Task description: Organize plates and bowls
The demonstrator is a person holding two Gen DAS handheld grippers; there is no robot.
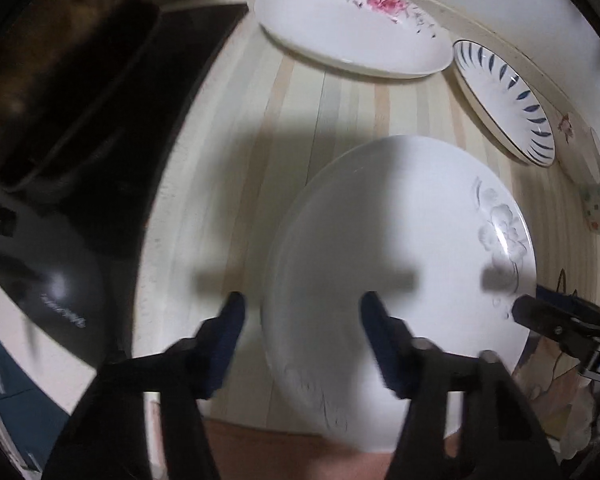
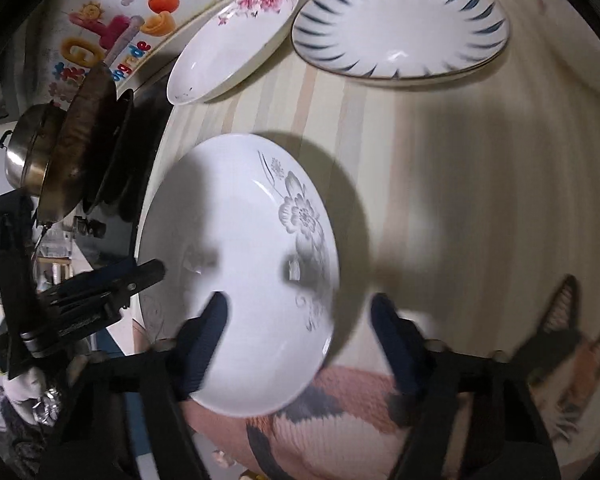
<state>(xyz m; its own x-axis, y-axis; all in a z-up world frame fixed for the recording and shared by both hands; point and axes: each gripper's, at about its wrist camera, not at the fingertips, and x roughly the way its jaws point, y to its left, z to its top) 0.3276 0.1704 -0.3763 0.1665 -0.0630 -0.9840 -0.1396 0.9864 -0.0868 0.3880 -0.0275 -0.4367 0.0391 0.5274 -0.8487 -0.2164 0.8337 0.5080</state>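
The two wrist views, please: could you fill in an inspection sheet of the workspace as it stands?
Surface: striped table, partly shadowed.
Job's things: grey-flower plate nearest; pink-flower plate and blue-striped plate at the far edge.
Clutter: steel pot and dark pan beside the table.
Grippers: left gripper and right gripper both open, straddling opposite rims of the grey-flower plate.
Cables: nothing seen.
Surroundings: colourful wall print.

Striped table (image 2: 480,168) — three plates (image 2: 400,24)
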